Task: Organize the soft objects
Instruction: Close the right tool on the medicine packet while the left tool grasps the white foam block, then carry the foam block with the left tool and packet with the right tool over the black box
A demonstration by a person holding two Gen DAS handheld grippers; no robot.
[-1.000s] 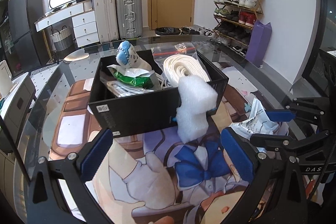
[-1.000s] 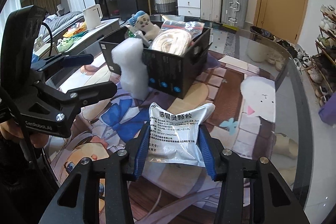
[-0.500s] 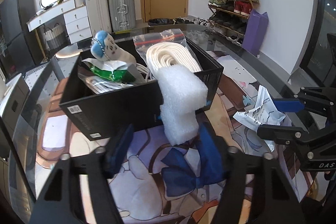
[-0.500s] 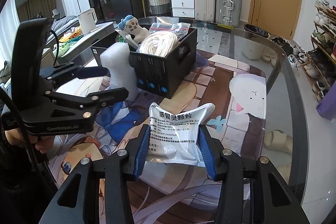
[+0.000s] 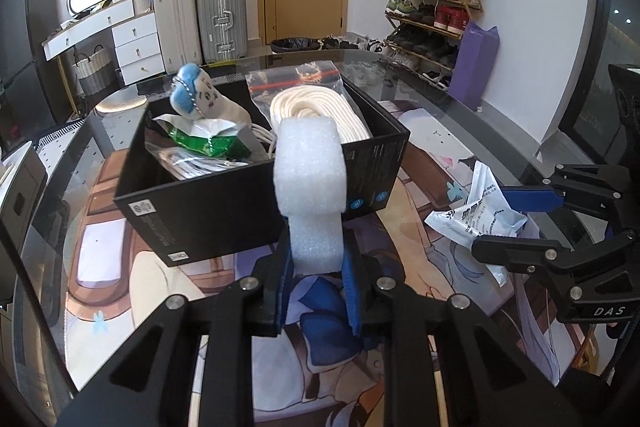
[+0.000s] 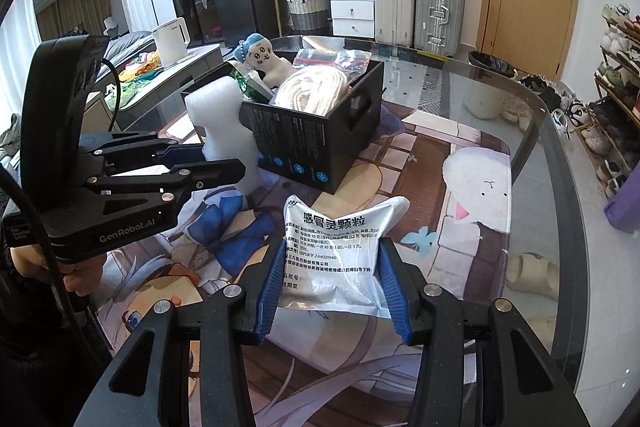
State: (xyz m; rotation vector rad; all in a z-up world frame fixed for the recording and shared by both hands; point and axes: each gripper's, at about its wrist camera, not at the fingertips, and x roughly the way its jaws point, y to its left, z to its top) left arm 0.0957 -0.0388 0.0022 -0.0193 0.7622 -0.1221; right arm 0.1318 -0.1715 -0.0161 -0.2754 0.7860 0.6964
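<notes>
A white foam piece (image 5: 310,183) stands upright against the front of the black box (image 5: 224,211), and my left gripper (image 5: 316,267) is shut on its narrow lower part. In the right wrist view the same foam piece (image 6: 224,131) sits between the left gripper's fingers (image 6: 208,171). My right gripper (image 6: 332,279) is shut on a white medicine pouch (image 6: 334,247) with printed text, held just above the mat. Inside the black box (image 6: 316,155) lie a blue-haired plush doll (image 5: 200,99), a coil of white rope (image 5: 320,115) in a zip bag and a green packet (image 5: 208,141).
A glass table (image 6: 540,163) carries an illustrated mat (image 6: 476,183). A person's hand (image 6: 76,279) grips the left tool. Suitcases (image 5: 200,19), a white drawer unit (image 5: 132,43) and a shoe rack (image 5: 432,3) stand beyond the table, with a purple bag (image 5: 474,67) nearby.
My left gripper moved up to the foam piece and its wide-open jaws came together on the foam's lower part. The right gripper kept still, holding the pouch.
</notes>
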